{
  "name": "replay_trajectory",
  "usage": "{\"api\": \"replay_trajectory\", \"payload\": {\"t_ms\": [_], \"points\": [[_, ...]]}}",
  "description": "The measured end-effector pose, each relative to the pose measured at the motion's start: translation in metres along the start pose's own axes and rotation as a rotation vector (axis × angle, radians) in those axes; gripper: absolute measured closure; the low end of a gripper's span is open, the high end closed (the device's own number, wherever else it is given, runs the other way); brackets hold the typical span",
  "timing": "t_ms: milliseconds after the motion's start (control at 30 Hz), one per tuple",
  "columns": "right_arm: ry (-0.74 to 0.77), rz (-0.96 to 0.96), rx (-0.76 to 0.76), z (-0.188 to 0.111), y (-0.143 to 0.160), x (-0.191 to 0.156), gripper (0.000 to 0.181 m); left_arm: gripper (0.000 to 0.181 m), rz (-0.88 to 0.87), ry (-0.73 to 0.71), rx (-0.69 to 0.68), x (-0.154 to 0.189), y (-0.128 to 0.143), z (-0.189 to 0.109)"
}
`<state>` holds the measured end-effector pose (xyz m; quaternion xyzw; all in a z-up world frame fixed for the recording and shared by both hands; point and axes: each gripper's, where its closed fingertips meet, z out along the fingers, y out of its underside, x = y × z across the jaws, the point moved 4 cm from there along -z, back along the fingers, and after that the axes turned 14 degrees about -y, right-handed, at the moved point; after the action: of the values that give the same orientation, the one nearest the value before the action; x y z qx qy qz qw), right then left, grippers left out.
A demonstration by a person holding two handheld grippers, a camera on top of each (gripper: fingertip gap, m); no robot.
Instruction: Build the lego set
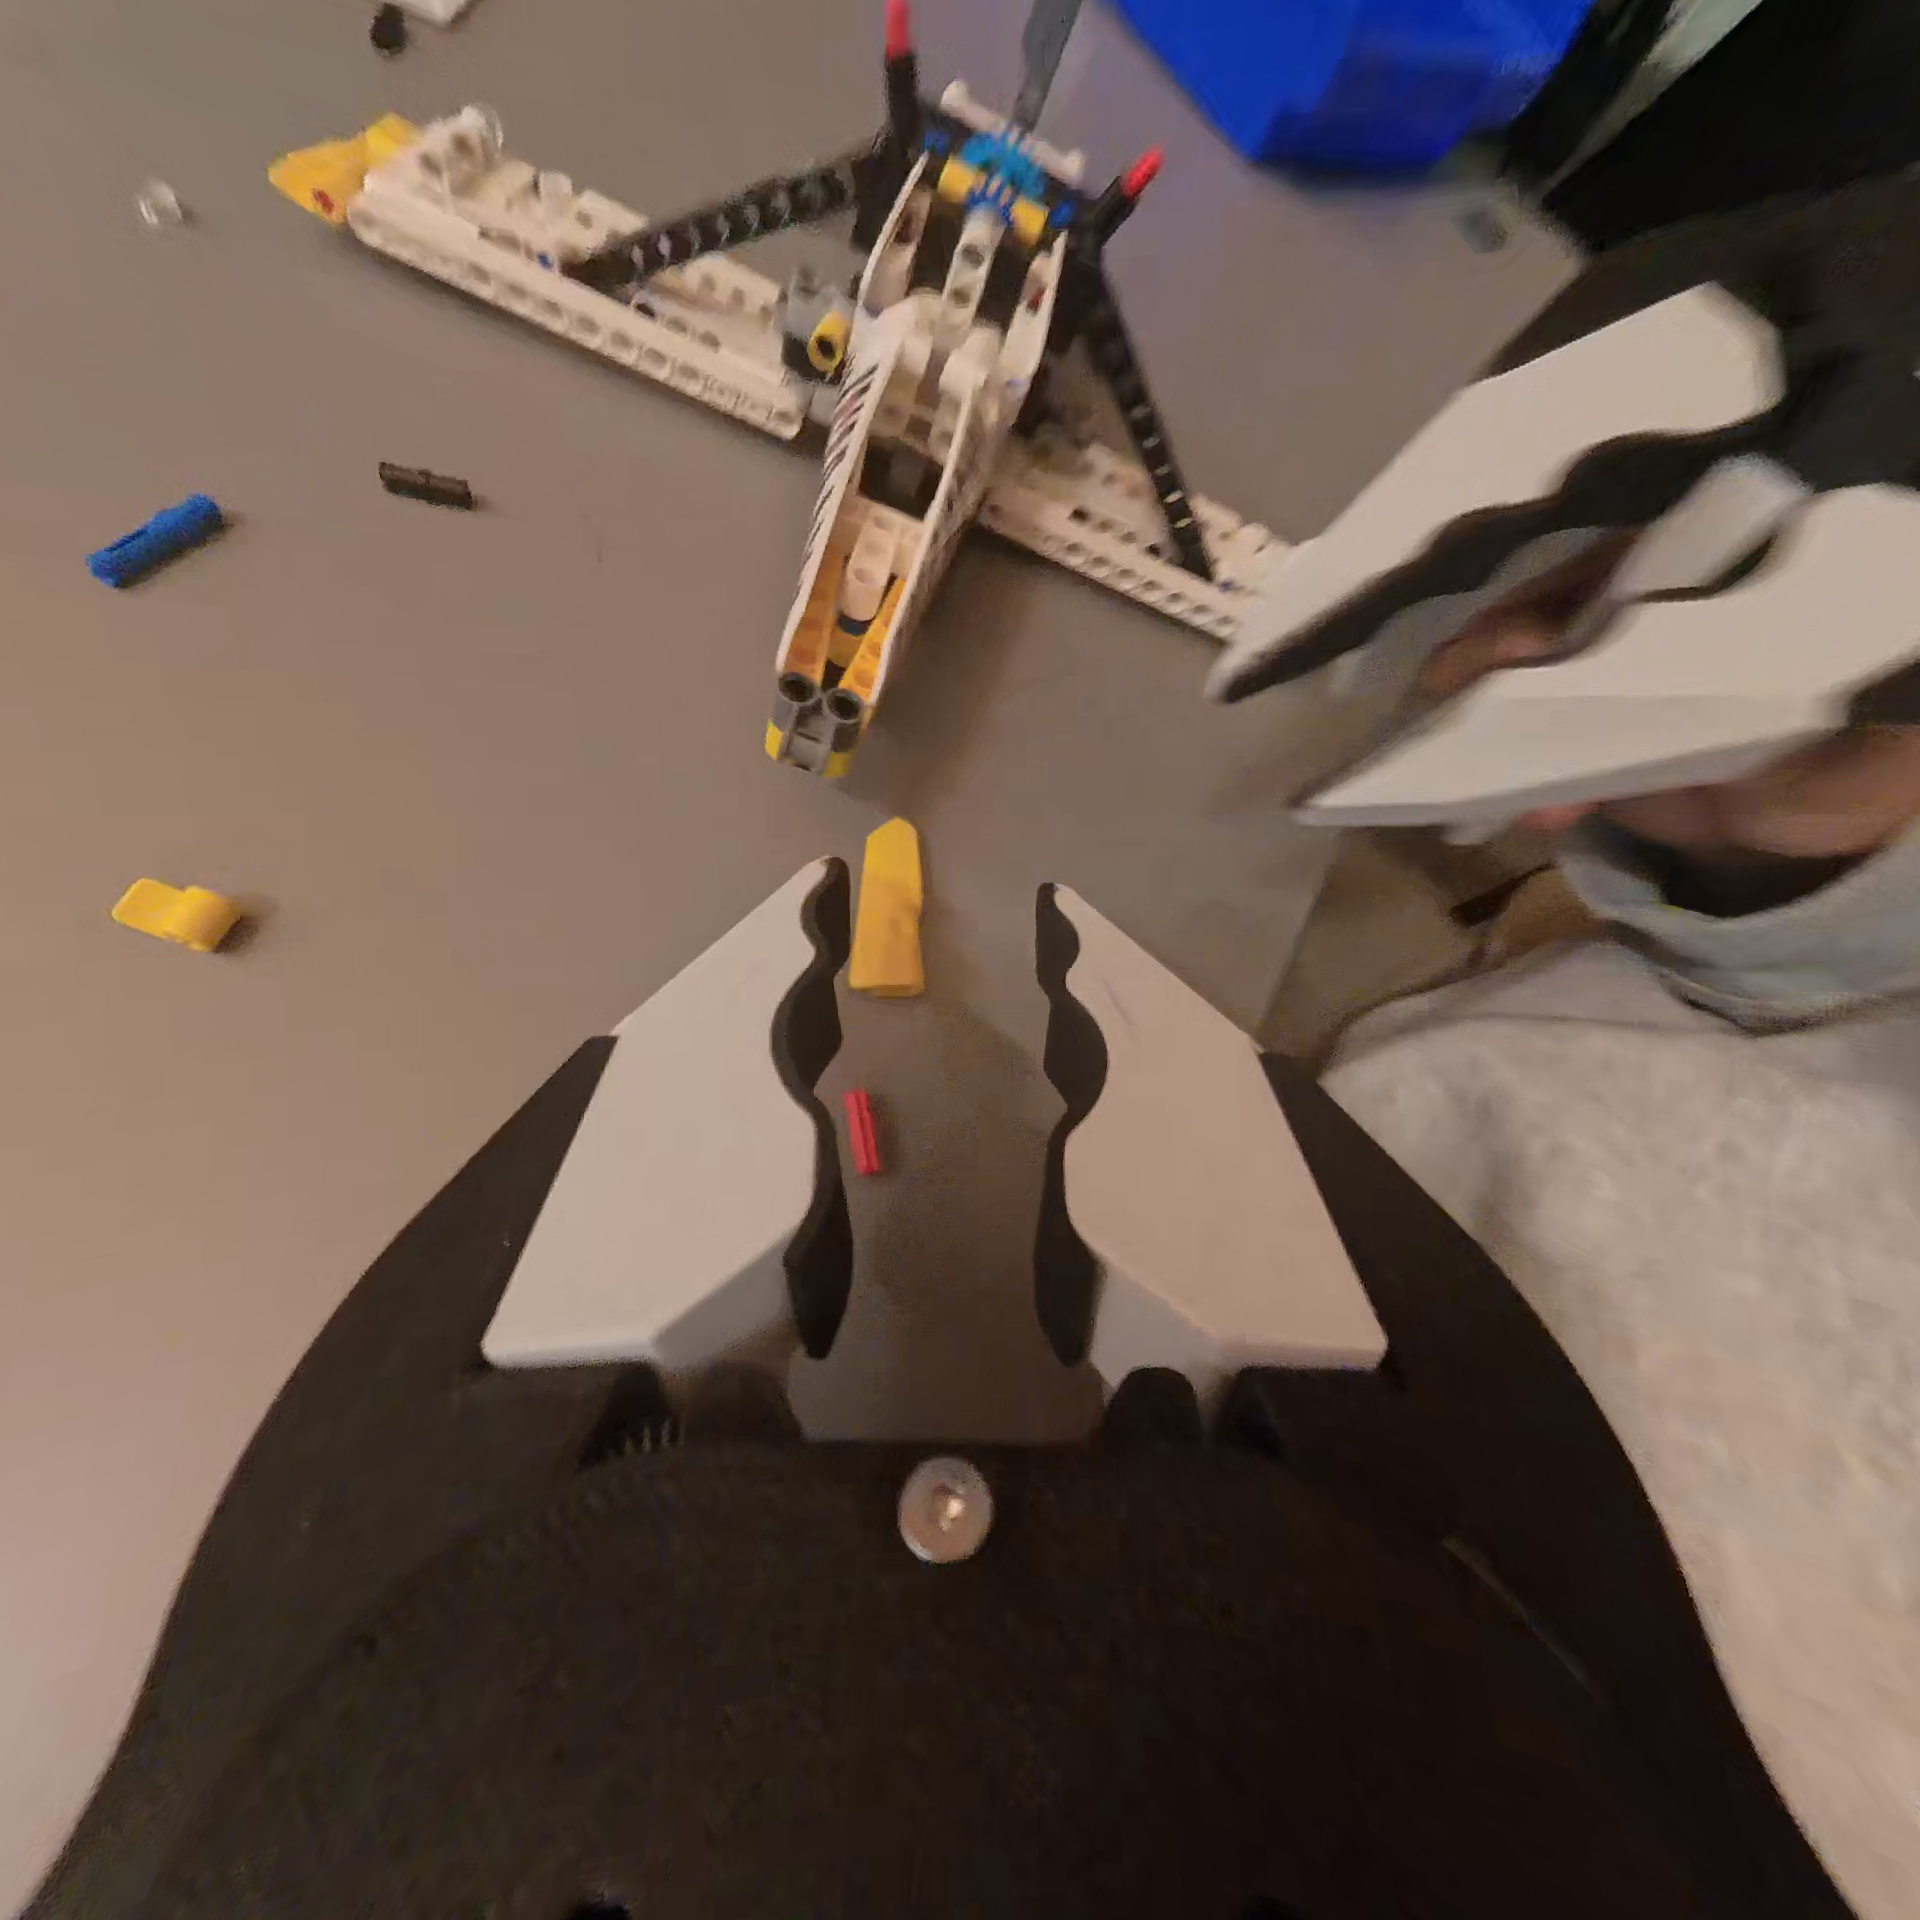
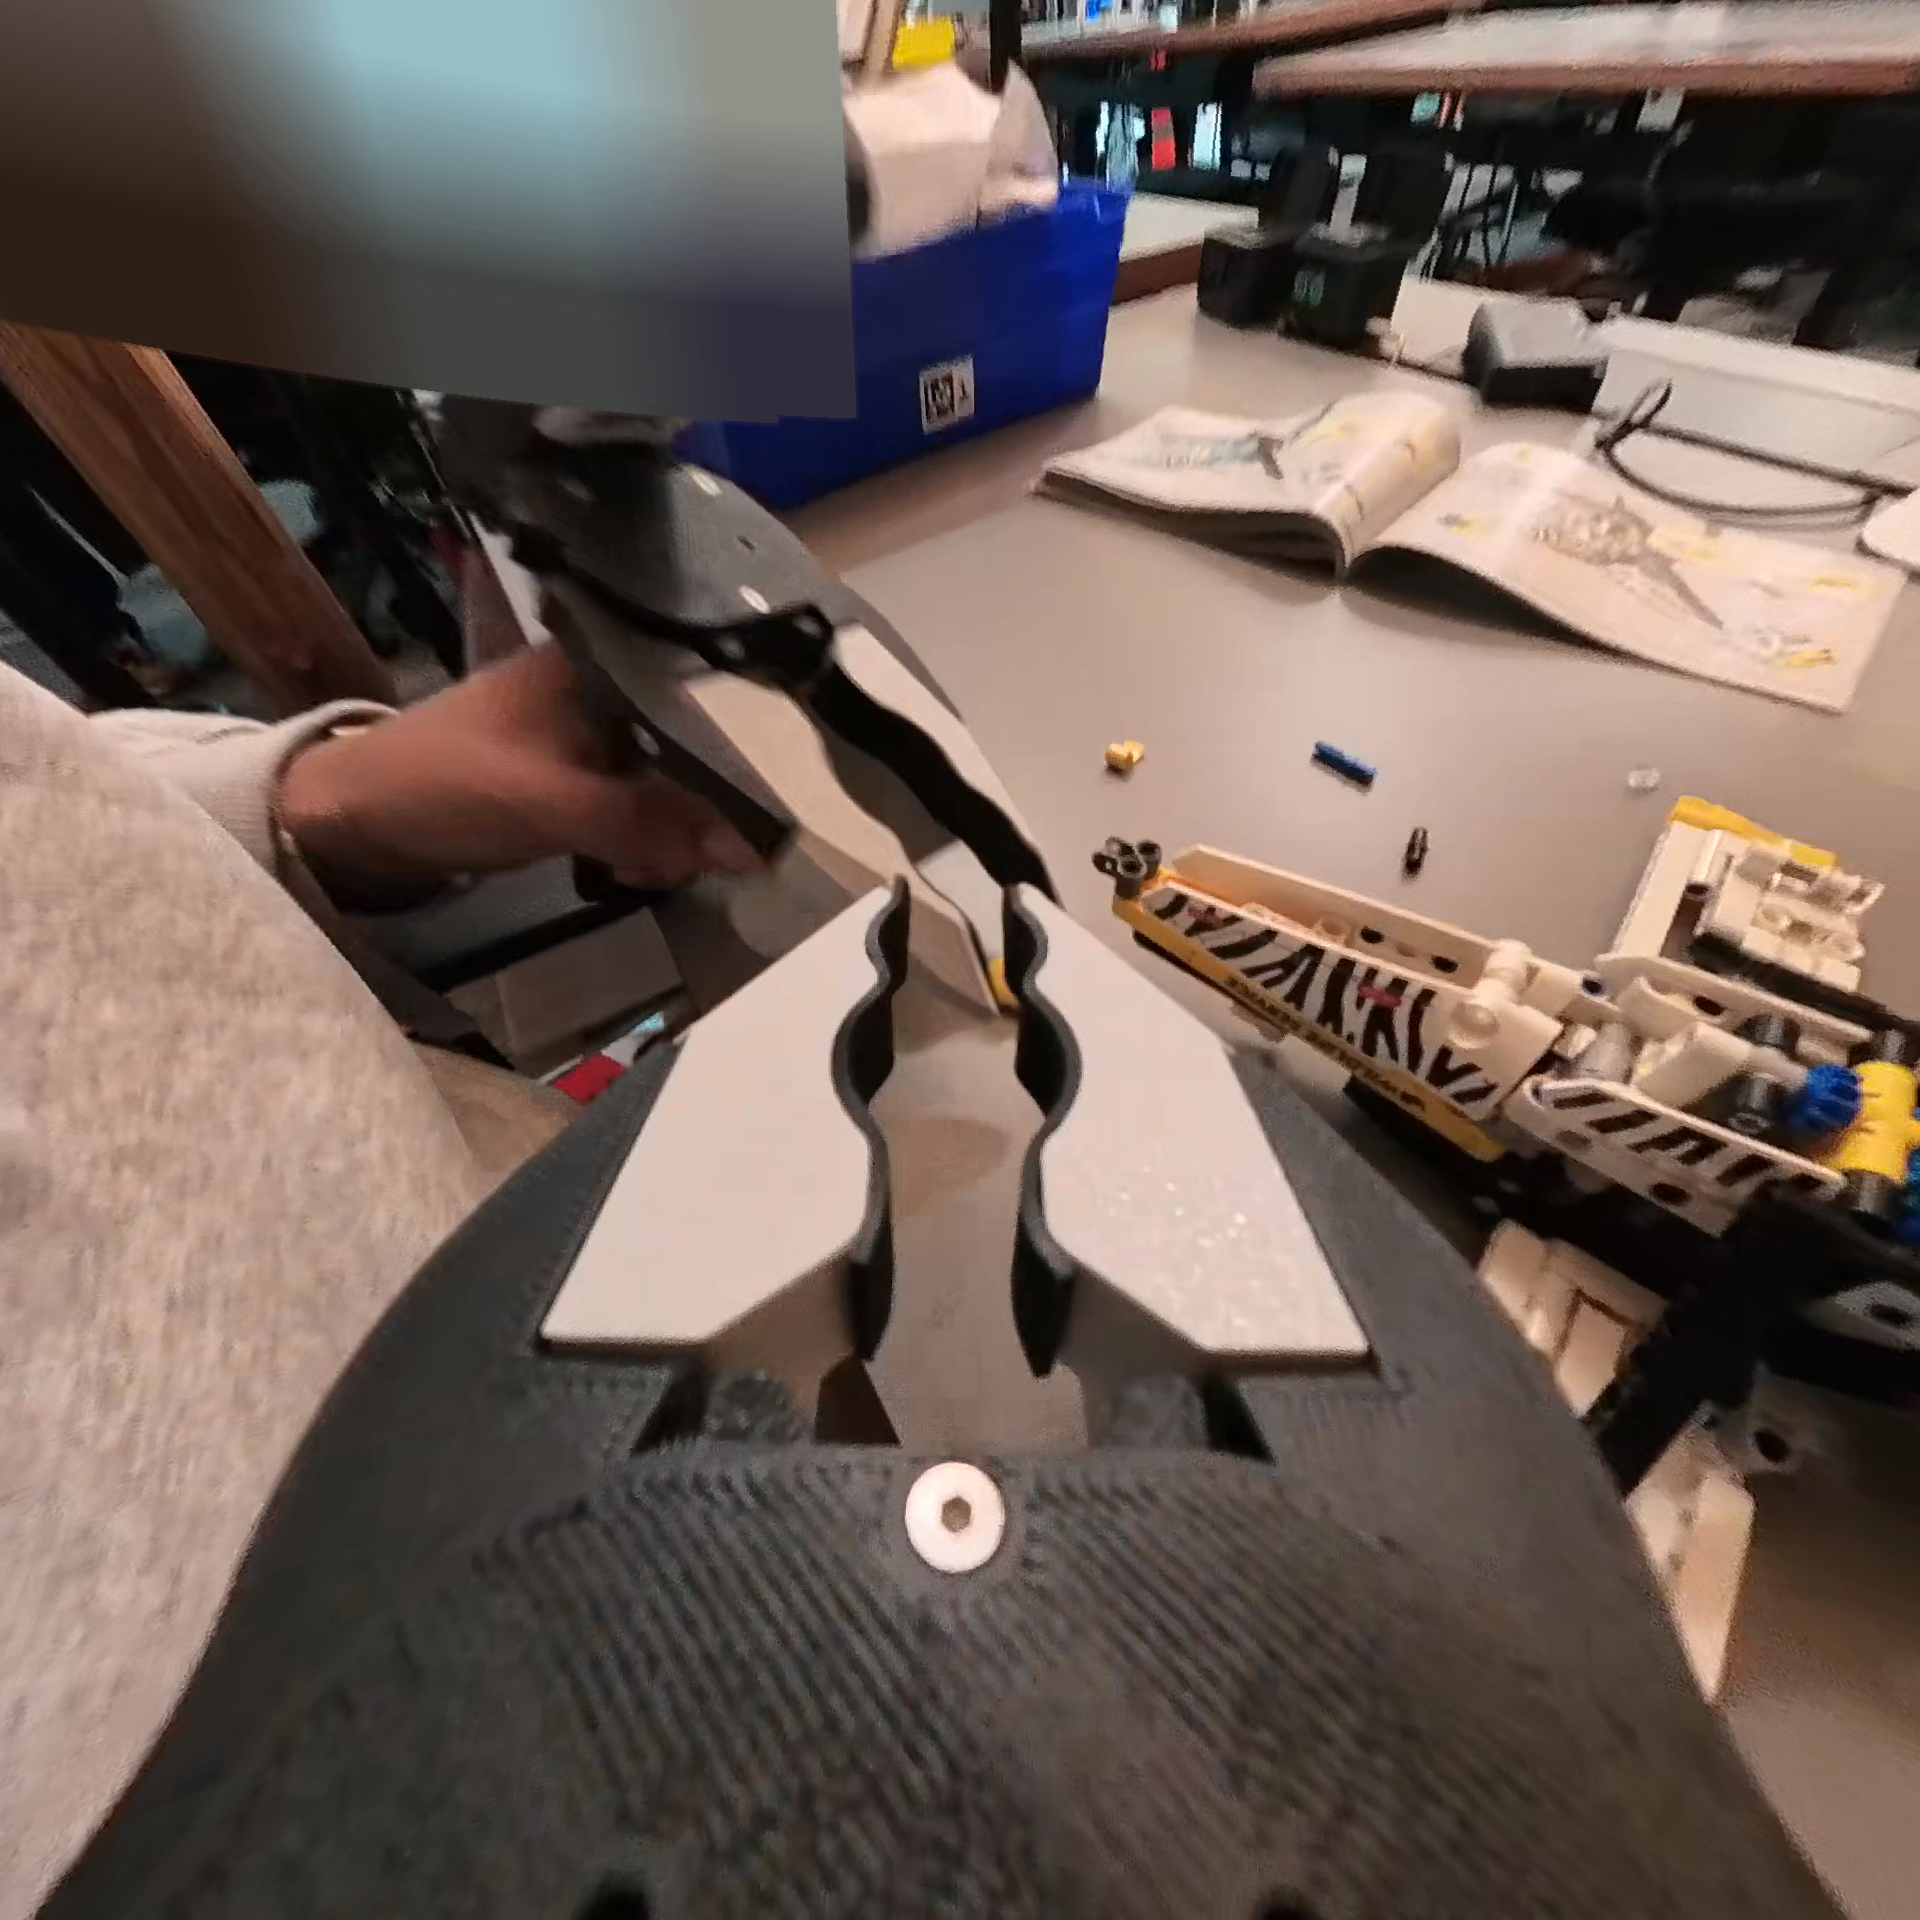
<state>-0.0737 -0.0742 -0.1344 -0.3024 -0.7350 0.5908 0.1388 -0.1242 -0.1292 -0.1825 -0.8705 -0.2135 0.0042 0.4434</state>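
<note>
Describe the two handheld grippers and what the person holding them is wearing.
Both the left gripper and the right gripper have a black, ridged printed body, two light grey wedge-shaped fingers lined with wavy black pads, and a round silver or white fastener at the centre. The person's sleeve is light grey knit.

This looks like a lab or workshop. Beyond the grey table (image 2: 1195, 644) run more long benches (image 2: 1558, 62) crowded with dark equipment and cables, and on the table itself sit a blue storage bin (image 2: 987, 312), black chargers (image 2: 1299, 275) and an open instruction booklet (image 2: 1455, 520).
</note>
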Motion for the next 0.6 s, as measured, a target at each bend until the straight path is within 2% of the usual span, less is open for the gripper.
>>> {"api": "replay_trajectory", "payload": {"t_ms": [100, 133, 233, 300, 433, 467, 567, 600], "points": [[0.011, -0.064, 0.043, -0.008, -0.01, -0.006, 0.164, 0.155, 0.057, -0.129, -0.114, -0.003, 0.006, 0.017], [0.026, -0.09, 0.045, -0.012, -0.012, -0.007, 0.164, 0.171, 0.08, -0.176, -0.107, -0.004, 0.005, 0.018], [0.065, -0.151, 0.052, -0.026, -0.018, -0.009, 0.164, 0.171, 0.107, -0.229, -0.092, -0.005, 0.005, 0.016], [0.074, -0.181, 0.077, -0.035, -0.023, -0.014, 0.164, 0.171, 0.088, -0.26, -0.031, -0.011, 0.002, 0.005], [0.044, -0.232, 0.173, -0.04, -0.027, -0.028, 0.165, 0.171, -0.005, -0.317, 0.176, -0.041, -0.015, -0.041], [0.039, -0.234, 0.19, -0.037, -0.024, -0.029, 0.165, 0.171, -0.057, -0.249, 0.279, -0.043, -0.023, -0.055], [0.044, -0.196, 0.172, -0.022, -0.017, -0.031, 0.161, 0.172, -0.301, 0.268, 0.699, -0.023, -0.05, -0.117], [0.051, -0.205, 0.153, -0.017, -0.017, -0.034, 0.157, 0.173, -0.401, 0.4, 0.785, -0.024, -0.053, -0.131]]}}
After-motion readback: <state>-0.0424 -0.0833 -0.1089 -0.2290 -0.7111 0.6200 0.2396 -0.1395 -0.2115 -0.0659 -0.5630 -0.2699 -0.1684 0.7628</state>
